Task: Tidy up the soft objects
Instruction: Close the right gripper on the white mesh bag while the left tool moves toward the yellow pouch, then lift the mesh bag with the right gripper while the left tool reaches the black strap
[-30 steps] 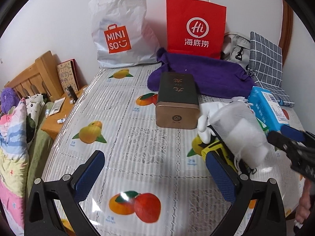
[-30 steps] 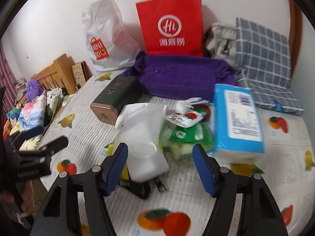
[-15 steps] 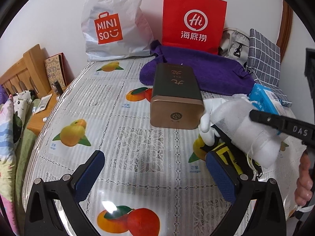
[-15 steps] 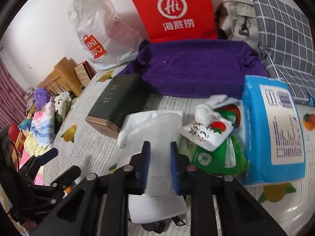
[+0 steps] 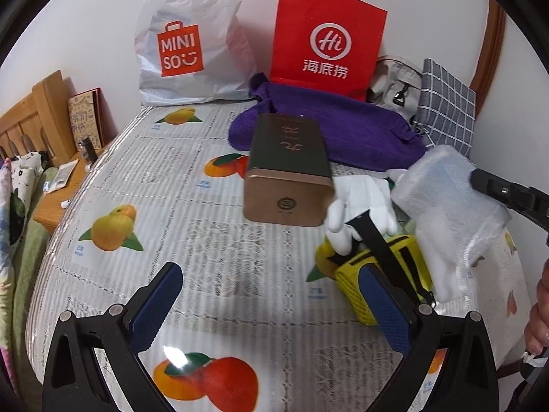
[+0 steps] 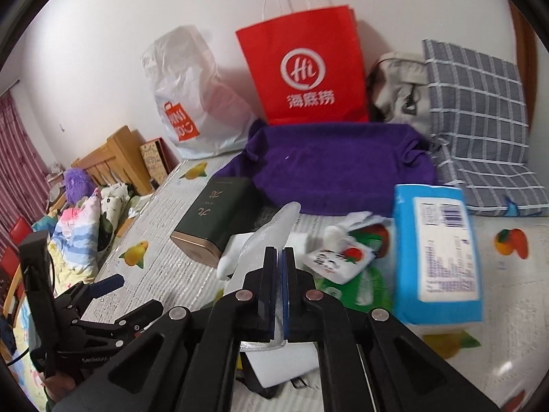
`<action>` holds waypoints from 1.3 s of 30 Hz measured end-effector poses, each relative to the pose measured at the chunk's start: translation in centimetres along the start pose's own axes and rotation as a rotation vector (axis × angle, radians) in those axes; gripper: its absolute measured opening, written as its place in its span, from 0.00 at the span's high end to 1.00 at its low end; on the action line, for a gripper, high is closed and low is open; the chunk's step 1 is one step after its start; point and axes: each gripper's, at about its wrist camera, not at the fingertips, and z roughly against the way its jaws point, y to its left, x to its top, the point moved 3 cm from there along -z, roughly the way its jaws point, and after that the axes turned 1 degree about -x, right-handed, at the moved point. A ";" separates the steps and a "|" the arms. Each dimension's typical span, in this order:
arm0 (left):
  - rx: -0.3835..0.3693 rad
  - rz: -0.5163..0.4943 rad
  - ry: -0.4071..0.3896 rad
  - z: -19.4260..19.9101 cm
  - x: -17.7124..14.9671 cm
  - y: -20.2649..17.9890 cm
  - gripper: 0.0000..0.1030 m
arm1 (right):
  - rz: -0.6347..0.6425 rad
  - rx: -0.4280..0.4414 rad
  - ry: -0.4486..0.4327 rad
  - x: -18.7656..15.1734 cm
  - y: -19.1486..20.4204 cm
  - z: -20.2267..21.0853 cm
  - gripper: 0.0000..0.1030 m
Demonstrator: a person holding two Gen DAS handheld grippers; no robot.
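My right gripper (image 6: pixel 279 261) is shut on a clear plastic pouch with white soft contents (image 6: pixel 274 230) and holds it lifted above the table. The same pouch (image 5: pixel 449 213) hangs at the right of the left wrist view. My left gripper (image 5: pixel 274 302) is open and empty over the fruit-print tablecloth (image 5: pixel 171 206). Beneath the pouch lie white gloves (image 5: pixel 360 202) and a yellow mesh item with black straps (image 5: pixel 381 267). A purple cloth (image 6: pixel 336 168) lies at the back of the table.
A dark green tin with a gold end (image 5: pixel 288 168) lies mid-table. A blue tissue pack (image 6: pixel 439 250), green and white sachets (image 6: pixel 343 257), a red paper bag (image 6: pixel 305 72), a white Miniso bag (image 5: pixel 185 37), a grey bag (image 6: pixel 401 92) and a checked cushion (image 6: pixel 480 113) are around. A bed (image 6: pixel 79 226) is at left.
My right gripper closed on the pouch and lifted it off the pile. My left gripper moved slightly forward and stayed open.
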 end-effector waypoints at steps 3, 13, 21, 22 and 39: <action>-0.006 -0.009 0.004 0.1 -0.2 -0.8 0.00 | -0.019 -0.016 -0.024 -0.5 -1.0 1.9 0.97; -0.024 -0.064 0.022 0.5 -0.9 -4.0 0.00 | -0.064 -0.076 -0.061 -2.6 -4.5 5.9 0.97; -0.046 -0.075 0.049 -0.3 -1.3 -5.8 0.00 | -0.107 -0.107 -0.020 -5.8 -7.9 7.0 0.92; -0.048 -0.075 0.054 -0.4 -1.4 -6.0 0.00 | -0.099 -0.111 -0.007 -6.0 -8.0 6.7 0.92; -0.026 -0.099 0.095 -2.5 -1.6 -6.6 0.00 | 0.109 -0.234 0.111 -7.3 -5.5 -1.5 0.52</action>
